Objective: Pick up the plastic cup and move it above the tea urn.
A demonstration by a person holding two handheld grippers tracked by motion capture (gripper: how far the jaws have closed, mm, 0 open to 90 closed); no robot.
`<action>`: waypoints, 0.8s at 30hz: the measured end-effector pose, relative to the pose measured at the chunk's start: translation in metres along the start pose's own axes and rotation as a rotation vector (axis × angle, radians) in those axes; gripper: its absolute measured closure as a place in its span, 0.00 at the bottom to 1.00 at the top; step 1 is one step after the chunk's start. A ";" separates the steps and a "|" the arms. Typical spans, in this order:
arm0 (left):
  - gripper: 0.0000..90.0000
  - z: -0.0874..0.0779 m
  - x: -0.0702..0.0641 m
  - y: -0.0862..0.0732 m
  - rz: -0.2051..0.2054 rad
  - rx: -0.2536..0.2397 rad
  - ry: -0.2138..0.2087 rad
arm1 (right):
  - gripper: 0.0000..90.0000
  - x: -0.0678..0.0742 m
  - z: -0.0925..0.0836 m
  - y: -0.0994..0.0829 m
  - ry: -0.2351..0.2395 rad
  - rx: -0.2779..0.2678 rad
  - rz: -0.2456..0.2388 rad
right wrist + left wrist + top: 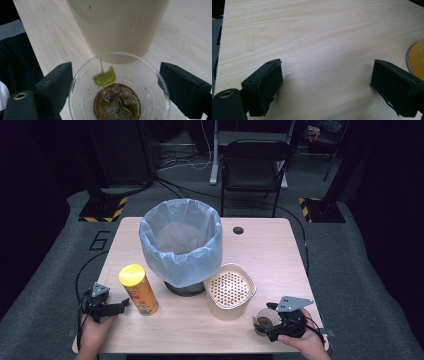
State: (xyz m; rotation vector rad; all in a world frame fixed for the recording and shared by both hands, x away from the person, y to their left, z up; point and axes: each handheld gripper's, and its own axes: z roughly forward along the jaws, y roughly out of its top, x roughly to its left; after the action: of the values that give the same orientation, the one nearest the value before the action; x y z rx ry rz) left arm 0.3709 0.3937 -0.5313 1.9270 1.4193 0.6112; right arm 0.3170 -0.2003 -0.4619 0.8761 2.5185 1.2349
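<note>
The work looks barely begun. On the wooden table (280,255) stands a bin lined with a pale blue bag (181,242), and as far as the high view shows, the bag holds nothing yet. Just in front of the bin sits a beige tub with a perforated strainer insert (229,290), and to its left a yellow chip can (138,289) stands upright with its lid on.

The thing in hand is a clear plastic cup (117,87) near the table's front right edge, just beside the tub. It stands upright, with a used tea bag soaking in a little brown liquid at the bottom and a green paper tag (105,77) on its string clinging to the inside wall. Nothing has been poured or thrown away, so I judge that draining the cup through the strainer and binning the rest are all left to do.

The right gripper (115,92) sits around the cup, one jaw on each side of its rim, spread wide; the pads do not appear to press the wall, so the cup is straddled rather than gripped.

The left gripper (325,87) rests over bare wood with its jaws apart and nothing between them, the chip can just off to its side.
</note>
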 end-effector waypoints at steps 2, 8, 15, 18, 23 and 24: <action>0.11 0.000 0.000 0.000 0.003 0.002 0.001 | 0.14 0.001 0.004 -0.003 0.005 0.006 -0.018; 0.11 0.000 0.000 0.000 0.003 0.002 0.001 | 0.21 0.001 0.008 -0.008 -0.014 0.032 -0.036; 0.12 0.000 0.000 0.000 0.001 0.001 0.001 | 0.23 -0.013 0.002 -0.012 -0.078 0.015 -0.006; 0.12 0.000 0.000 0.000 -0.001 -0.001 0.000 | 0.23 -0.020 -0.002 -0.014 -0.103 0.009 0.029; 0.12 0.000 0.000 0.000 0.003 0.002 0.001 | 0.23 -0.045 -0.010 -0.019 -0.149 -0.005 0.081; 0.12 0.000 0.000 0.000 0.003 0.002 0.001 | 0.23 -0.047 -0.011 -0.019 -0.154 -0.005 0.092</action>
State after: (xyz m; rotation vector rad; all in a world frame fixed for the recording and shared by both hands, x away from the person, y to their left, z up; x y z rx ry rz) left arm 0.3709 0.3939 -0.5312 1.9314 1.4185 0.6121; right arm 0.3424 -0.2444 -0.4735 1.0541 2.3779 1.1519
